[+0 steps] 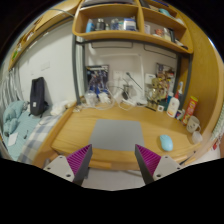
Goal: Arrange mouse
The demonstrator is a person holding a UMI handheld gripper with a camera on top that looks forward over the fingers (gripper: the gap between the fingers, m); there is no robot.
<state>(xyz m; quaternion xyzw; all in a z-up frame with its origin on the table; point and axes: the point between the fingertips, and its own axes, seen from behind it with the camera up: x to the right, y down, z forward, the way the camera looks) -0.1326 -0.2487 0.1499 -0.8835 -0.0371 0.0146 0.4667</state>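
A light blue mouse [166, 143] lies on the wooden desk [75, 128], just right of a grey mouse mat [118, 135]. My gripper [112, 160] is open, its two fingers with magenta pads [80, 158] spread wide over the near edge of the mat. Nothing is between the fingers. The mouse is ahead of and to the right of the right finger [149, 160], apart from it.
The back of the desk holds cables, bottles and small items [150, 95]. A wooden shelf [125, 25] with books hangs above. A black bag [39, 95] hangs at the left wall, and a bed with patterned bedding [14, 125] lies left of the desk.
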